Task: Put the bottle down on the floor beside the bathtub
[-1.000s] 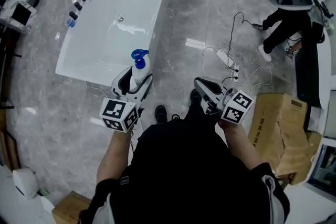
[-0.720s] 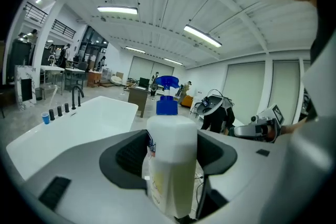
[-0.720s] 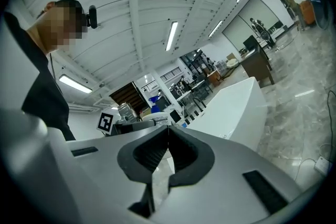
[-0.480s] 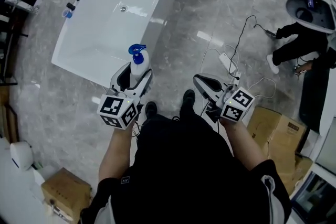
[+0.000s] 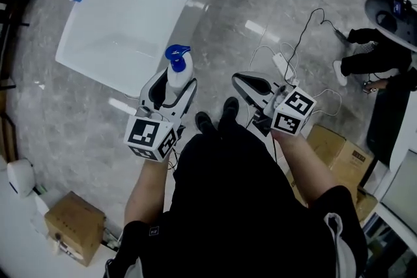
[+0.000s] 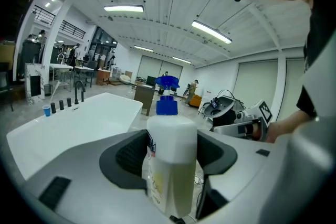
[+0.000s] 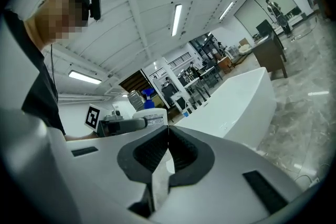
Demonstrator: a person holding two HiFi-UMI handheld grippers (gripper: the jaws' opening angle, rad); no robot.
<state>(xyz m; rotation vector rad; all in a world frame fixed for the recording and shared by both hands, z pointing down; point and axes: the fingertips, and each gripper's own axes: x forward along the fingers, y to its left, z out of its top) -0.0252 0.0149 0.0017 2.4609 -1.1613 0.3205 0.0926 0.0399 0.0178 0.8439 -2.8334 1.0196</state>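
Left gripper [image 5: 174,83]: jaws clamped on the white body of the bottle [image 5: 180,73], which stands upright with its blue pump on top.
Right gripper [image 5: 242,80]: jaws pressed together, nothing between them.
Bottle's place: in the air over the grey floor [image 5: 215,29], near the bathtub [image 5: 130,16].
Head view only: power strip [image 5: 281,64], cardboard box [image 5: 75,228].
Right gripper view only: the bottle seen from the side.
Writing: label print unreadable.
Count: one bottle, one bathtub, two grippers.
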